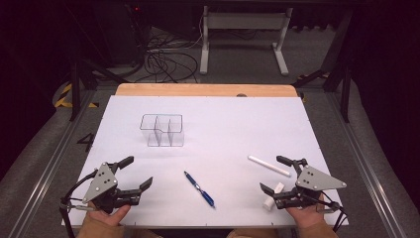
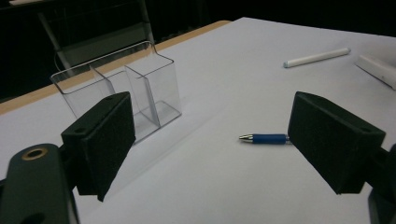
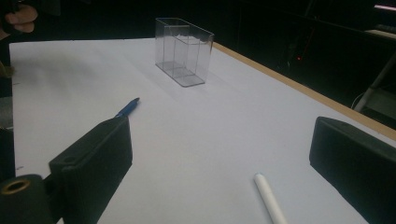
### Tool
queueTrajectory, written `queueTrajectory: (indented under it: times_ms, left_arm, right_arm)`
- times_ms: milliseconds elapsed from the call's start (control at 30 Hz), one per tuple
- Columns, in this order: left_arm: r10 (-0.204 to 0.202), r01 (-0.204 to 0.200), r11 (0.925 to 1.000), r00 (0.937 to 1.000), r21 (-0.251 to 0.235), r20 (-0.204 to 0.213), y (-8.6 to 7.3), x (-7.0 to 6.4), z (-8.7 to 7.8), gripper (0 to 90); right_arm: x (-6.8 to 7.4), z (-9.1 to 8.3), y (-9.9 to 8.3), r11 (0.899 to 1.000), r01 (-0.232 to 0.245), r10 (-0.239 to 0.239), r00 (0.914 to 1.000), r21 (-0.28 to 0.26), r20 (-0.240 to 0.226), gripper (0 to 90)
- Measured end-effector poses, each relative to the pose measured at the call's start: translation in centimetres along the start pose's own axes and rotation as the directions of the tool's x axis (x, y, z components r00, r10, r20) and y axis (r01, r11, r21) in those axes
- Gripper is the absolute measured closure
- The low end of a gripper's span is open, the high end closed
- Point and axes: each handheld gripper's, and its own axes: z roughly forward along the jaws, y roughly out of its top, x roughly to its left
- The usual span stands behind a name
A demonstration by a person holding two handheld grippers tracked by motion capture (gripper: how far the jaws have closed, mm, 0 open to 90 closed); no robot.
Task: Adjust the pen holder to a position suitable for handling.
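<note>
A blue pen (image 1: 199,189) lies flat on the white bench (image 1: 223,124), near its front edge and about midway between the two hands, slanting from upper left to lower right in the high view. In the left gripper view its silver tip and blue barrel (image 2: 264,138) show between the jaws, farther out on the sheet, with the rear of the pen hidden behind the right-side jaw. Nothing touches the pen, and the paper around it is bare. The left hand-held gripper (image 1: 132,173) sits low at the front left corner, jaws spread wide apart with nothing between them. The right hand-held gripper (image 1: 276,174) sits at the front right, jaws likewise spread and empty. Just beside its near jaw lies a short white block-like piece (image 1: 273,195), and between its jaws and a little farther out lies a white stick (image 1: 268,165), whose rounded end (image 3: 270,198) shows in the right gripper view. Farther back, left of centre, stands a clear plastic organiser (image 1: 162,130) with upright dividers making several compartments, all apparently empty; it is well apart from the pen. Beyond the white sheet runs a strip of bare wood (image 1: 208,89), then dark floor with cables (image 1: 166,62) and a white frame leg (image 1: 280,47).
</note>
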Motion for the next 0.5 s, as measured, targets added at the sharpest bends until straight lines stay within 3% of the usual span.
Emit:
queueTrajectory:
  times_ms: [167,500]
  left_arm:
    - [-0.015,0.015,0.9999,0.9998,-0.008,0.011,0.10,0.07,-0.06,18.9]
    - [0.035,-0.035,0.9990,0.9993,0.028,0.012,0.53,-0.15,0.11,21.4]
  right_arm:
    - [0.08,0.06,0.01,1.000,0.002,-0.002,1.0000,-0.002,-0.005,6.6]
    - [0.27,0.27,0.01,1.000,0.005,-0.005,0.9996,0.001,-0.029,7.3]
